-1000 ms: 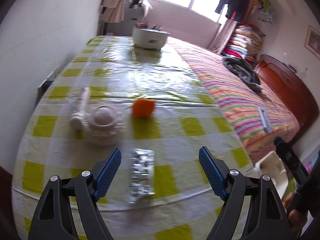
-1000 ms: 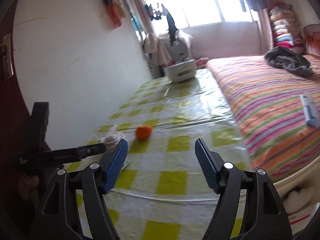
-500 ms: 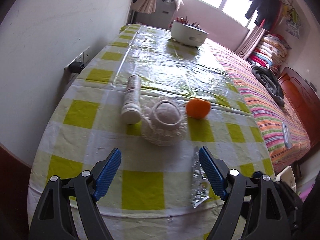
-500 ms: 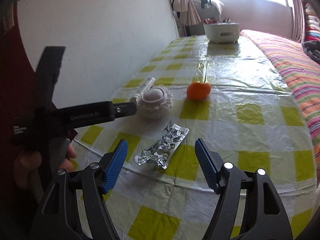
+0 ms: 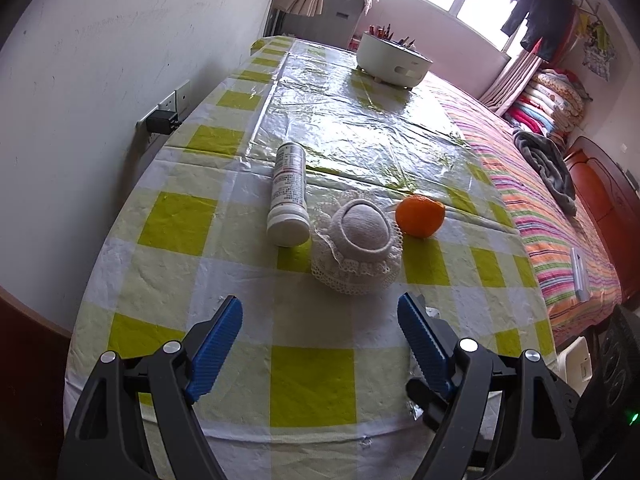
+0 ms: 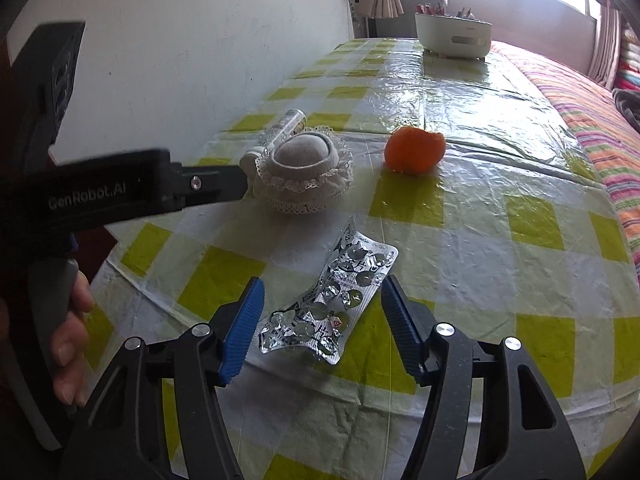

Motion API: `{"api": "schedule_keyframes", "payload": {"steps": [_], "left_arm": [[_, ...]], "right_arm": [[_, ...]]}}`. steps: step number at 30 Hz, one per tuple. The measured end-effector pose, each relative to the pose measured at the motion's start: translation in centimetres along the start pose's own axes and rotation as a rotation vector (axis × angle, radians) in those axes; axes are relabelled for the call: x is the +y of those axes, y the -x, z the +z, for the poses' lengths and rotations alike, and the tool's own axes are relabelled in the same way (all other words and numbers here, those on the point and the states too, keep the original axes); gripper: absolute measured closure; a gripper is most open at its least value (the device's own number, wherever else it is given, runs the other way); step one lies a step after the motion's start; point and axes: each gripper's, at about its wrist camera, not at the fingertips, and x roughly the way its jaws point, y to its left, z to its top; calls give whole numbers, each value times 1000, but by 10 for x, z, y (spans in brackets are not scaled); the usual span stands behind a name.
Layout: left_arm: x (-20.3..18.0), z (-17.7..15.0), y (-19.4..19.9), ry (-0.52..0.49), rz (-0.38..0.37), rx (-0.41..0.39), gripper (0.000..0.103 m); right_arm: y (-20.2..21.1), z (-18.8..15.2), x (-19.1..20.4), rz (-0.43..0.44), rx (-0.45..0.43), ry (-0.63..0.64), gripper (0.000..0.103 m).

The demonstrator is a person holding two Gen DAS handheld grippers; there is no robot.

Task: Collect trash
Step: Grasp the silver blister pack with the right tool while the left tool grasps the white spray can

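Closing right gripper point(image 6: 322, 322), not yet touching, round blister pack point(image 6: 332, 300): light, crinkly foil; pinch long edges gently.

Orange point(image 5: 420, 216) – white pot point(image 5: 392, 60) beyond

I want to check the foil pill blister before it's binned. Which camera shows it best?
The right wrist view: the foil blister lies whole between the right gripper's closing fingers. The left wrist view shows only slivers beside its own finger.

Right claw point(image 6: 322, 312) just narrowing, left claw point(image 5: 320, 328) gaping.
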Motion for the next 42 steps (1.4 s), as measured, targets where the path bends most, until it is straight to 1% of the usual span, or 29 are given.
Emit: {"api": "schedule_keyframes", "payload": {"steps": [2,4,7,10,15,20,24,29,33,34,35,36,38,40,42], "left_arm": [[1,3,-3,10,-2,3,25],[3,8,-5,26,-6,5,25],[6,15,-9,46,-8,5,25],[7,25,-16,63,-8,11,25],[11,44,-30,98,-13,22,25],[15,59,-48,104,6,60,25],[19,69,-61,99,35,86,25],[27,76,-78,143,16,130,25],[27,80,-85,154,28,114,26],[26,80,-85,149,32,109,29],[25,80,-86,142,39,110,36],[25,80,-87,137,45,107,43],[26,81,-88,137,56,104,61],[29,81,-89,148,43,105,74],[31,80,-88,157,34,101,74]], "right_arm": [[-4,1,1,-8,11,14,51],[-9,0,1,-10,21,17,60],[-15,0,-2,-7,37,24,64],[-16,0,-3,1,35,31,65],[-16,2,-11,52,29,9,68],[-10,3,-16,73,17,6,68],[-4,4,-16,92,5,1,68],[2,-1,-11,123,-8,-2,68],[6,-3,-15,144,-18,-18,68],[7,-4,-16,148,-19,-23,68],[8,-4,-18,153,-22,-30,68],[9,-4,-21,158,-25,-36,68],[13,-3,-23,162,-34,-42,68],[17,-3,-26,164,-46,-47,68],[22,-4,-28,165,-56,-54,68]]}}
